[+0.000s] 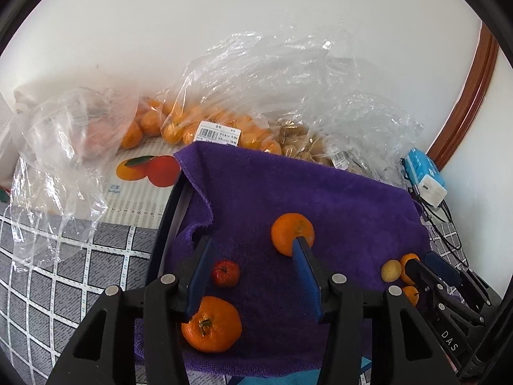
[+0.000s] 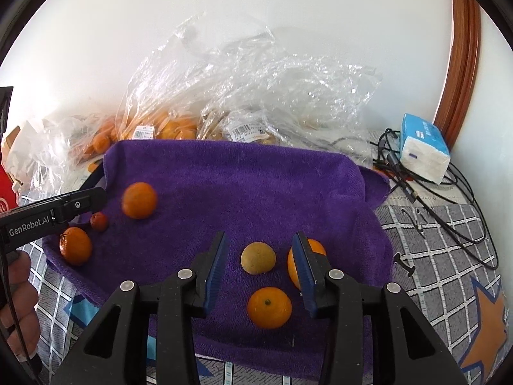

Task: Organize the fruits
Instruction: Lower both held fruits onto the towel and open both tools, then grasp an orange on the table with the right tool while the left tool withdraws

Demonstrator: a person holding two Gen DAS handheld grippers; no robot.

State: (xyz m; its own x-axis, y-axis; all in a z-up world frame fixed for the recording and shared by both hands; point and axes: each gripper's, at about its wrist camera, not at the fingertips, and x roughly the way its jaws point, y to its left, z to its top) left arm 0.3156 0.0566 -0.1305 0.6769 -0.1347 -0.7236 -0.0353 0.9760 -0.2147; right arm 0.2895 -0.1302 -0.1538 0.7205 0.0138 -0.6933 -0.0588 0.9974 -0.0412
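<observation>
Purple towel (image 2: 243,176) spread over a grid-patterned mat (image 2: 449,256); clear plastic bags (image 2: 256,96) of oranges heaped behind it by the wall; tissue pack (image 2: 423,150) at right. Left gripper (image 1: 253,253) parted, nothing clamped, a large orange (image 1: 211,324) and small red fruit (image 1: 225,272) lying loose beneath. Right gripper (image 2: 259,253) likewise released over a yellowish fruit (image 2: 258,257) and small orange (image 2: 269,307).

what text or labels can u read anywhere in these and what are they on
"GenRobot.AI": side of the left gripper, right wrist view.
"DAS": body of the right gripper, left wrist view.
Barcode stickers on the plastic bags: print too small to read.
Tissue pack: print too blurred to read.
</observation>
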